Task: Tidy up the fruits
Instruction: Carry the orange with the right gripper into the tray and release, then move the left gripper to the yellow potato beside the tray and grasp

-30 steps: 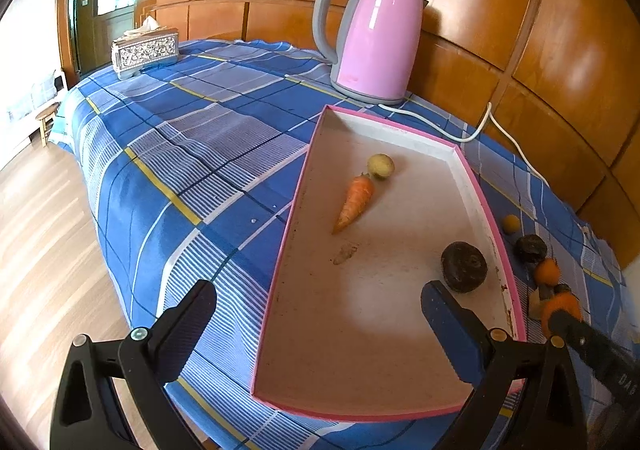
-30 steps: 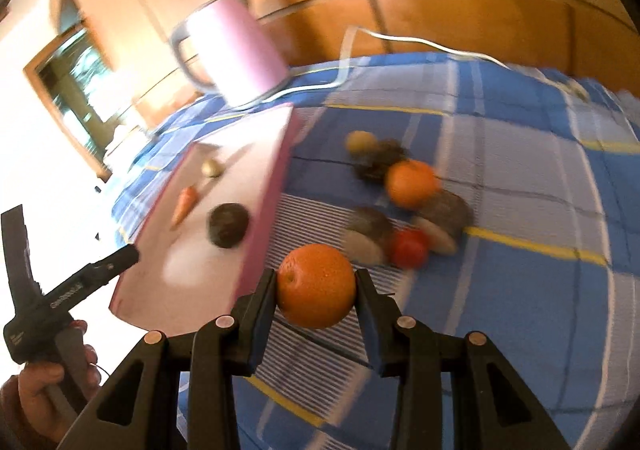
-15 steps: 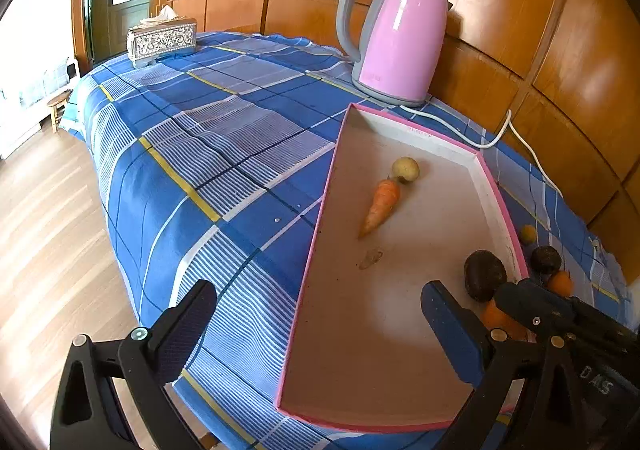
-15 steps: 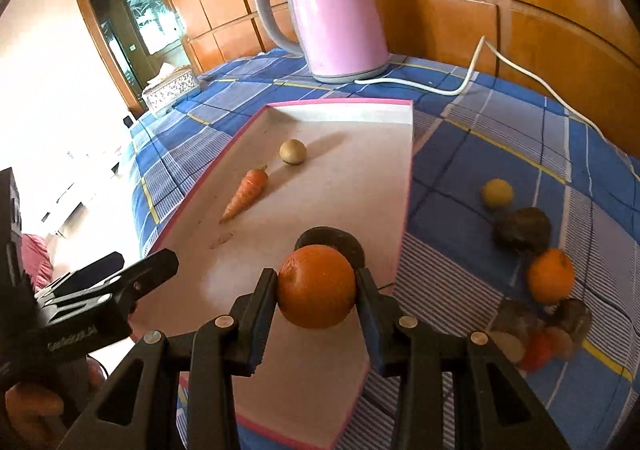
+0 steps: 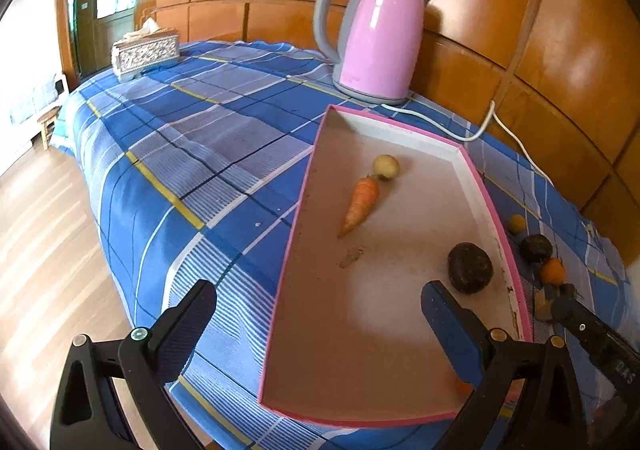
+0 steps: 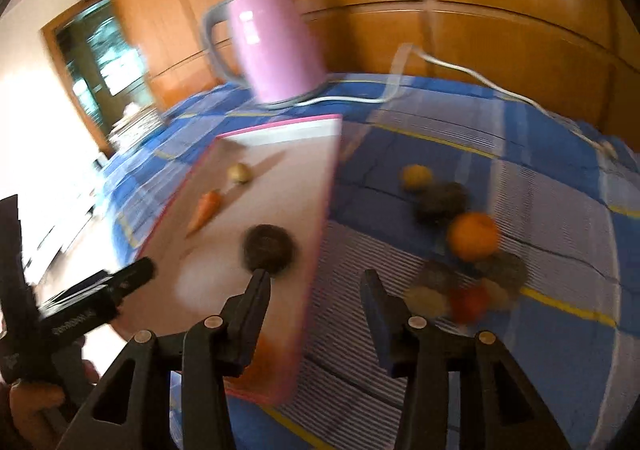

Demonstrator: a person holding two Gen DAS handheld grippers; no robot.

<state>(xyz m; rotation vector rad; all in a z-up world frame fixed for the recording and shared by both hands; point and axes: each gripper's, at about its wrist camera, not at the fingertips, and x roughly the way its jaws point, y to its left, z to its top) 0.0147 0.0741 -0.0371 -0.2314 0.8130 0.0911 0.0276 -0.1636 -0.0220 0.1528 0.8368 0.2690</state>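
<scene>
R hand-held gripper (image 6: 316,282): jaws just opened, empty | L hand-held gripper (image 5: 320,310): open | tray (image 5: 496,226): carrot (image 5: 360,204)

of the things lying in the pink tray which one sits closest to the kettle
The small pale yellow-green round fruit: it lies at the tray's far end, beyond the carrot and the dark round fruit.

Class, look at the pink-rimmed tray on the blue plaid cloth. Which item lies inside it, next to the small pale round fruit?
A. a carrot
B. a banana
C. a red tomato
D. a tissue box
A. In the left wrist view the carrot lies on the floor of the tray, its thick end against the small pale round fruit.
</scene>
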